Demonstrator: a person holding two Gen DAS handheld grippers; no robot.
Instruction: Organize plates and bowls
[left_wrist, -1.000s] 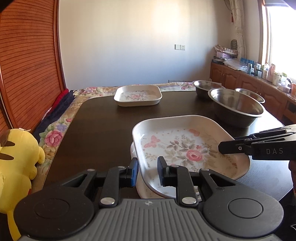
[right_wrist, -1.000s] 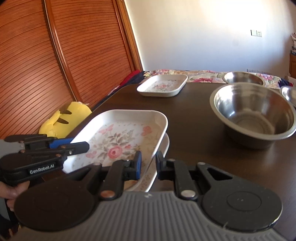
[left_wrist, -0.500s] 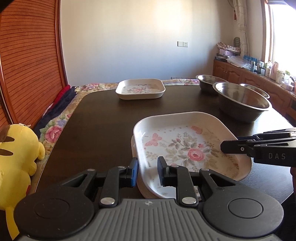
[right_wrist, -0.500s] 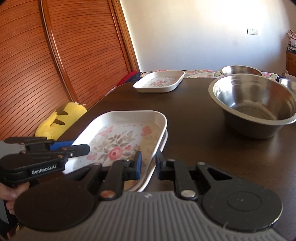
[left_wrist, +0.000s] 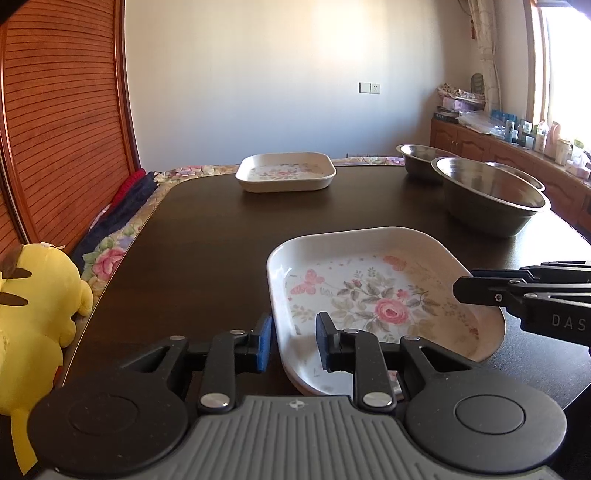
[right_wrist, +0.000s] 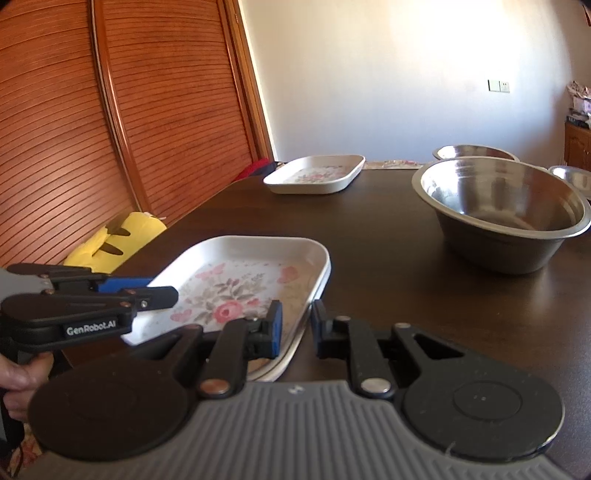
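Observation:
A white floral plate (left_wrist: 373, 295) (right_wrist: 243, 280) sits nested on a second like plate at the near edge of the dark table (left_wrist: 229, 236). My left gripper (left_wrist: 294, 341) straddles its near left rim with a small gap, not clamped. My right gripper (right_wrist: 295, 330) straddles its right rim the same way. Each gripper shows in the other's view: the right (left_wrist: 524, 291), the left (right_wrist: 92, 299). A third floral plate (left_wrist: 286, 176) (right_wrist: 316, 173) lies at the far side. Steel bowls (left_wrist: 487, 194) (right_wrist: 502, 206) stand at the right.
A yellow plush toy (left_wrist: 33, 317) sits left of the table on a floral cushion. A wooden slatted door is at the left. A cabinet with bottles runs along the right wall under a window.
The top plate has come down from a tilted, raised pose and now sits level, nested in the plate beneath. Both grippers dropped lower with it.

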